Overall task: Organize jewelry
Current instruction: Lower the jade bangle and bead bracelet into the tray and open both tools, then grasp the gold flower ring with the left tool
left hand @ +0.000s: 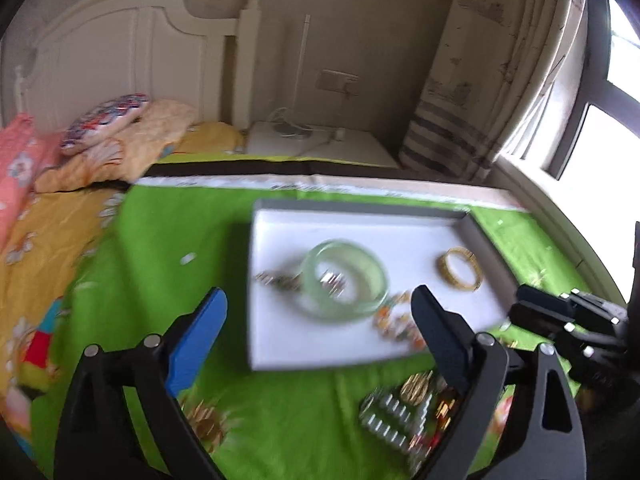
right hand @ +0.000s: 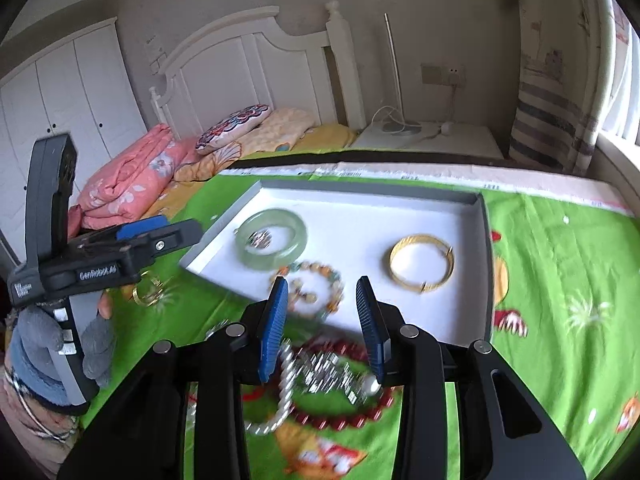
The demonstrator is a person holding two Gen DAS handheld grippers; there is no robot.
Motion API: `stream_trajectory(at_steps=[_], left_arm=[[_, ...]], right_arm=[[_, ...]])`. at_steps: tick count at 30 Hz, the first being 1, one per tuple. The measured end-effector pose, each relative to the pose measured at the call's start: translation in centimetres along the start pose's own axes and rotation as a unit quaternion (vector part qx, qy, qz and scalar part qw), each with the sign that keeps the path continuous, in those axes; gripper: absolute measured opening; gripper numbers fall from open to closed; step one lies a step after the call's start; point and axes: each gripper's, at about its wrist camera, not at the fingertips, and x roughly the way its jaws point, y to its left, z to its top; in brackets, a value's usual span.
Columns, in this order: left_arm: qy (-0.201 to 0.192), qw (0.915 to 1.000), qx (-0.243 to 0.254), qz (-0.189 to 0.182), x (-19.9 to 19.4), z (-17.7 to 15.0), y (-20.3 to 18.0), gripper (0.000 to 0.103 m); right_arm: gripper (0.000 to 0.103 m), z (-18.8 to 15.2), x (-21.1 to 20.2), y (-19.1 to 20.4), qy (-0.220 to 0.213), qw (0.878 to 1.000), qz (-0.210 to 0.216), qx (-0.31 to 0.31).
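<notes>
A shallow white tray lies on a green cloth. In it are a pale green jade bangle with a small silver piece inside its ring, a gold bangle, and a multicoloured beaded bracelet near the front edge. My left gripper stands wide open before the jade bangle, holding nothing. My right gripper is partly open just over the beaded bracelet, its pads not pressing it. Below it lie a red bead bracelet, a pearl strand and a glittering silver piece.
The green cloth covers a bed. A gold ring-shaped piece lies left of the tray, under the gloved hand holding the left gripper. Folded pink bedding and pillows are at the back left. A window sill borders the right side.
</notes>
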Motion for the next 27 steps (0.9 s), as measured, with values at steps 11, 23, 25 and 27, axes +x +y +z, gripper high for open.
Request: stream_trajectory(at_steps=[11,23,25,27], left_arm=[[0.020,0.9981,0.038,0.045,-6.0,-10.2,0.0,0.097],[0.007,0.9998,-0.016,-0.007,-6.3,-10.5,1.9,0.097],[0.003,0.9999,-0.009,-0.013,-6.4,-10.5,1.7,0.097],[-0.003,0.9998,-0.005,-0.020,-6.6,-10.5,1.4,0.097]], right_arm=[[0.048,-5.8,-2.2,4.9,0.043,0.994,0.039,-0.088],[0.050,-7.3,-0.4,9.4,0.066,0.984,0.026,-0.160],[0.050,-7.2,0.0,10.2,0.064,0.982,0.014,-0.179],[0.050,-7.0,0.4,10.4,0.064,0.980,0.009,-0.187]])
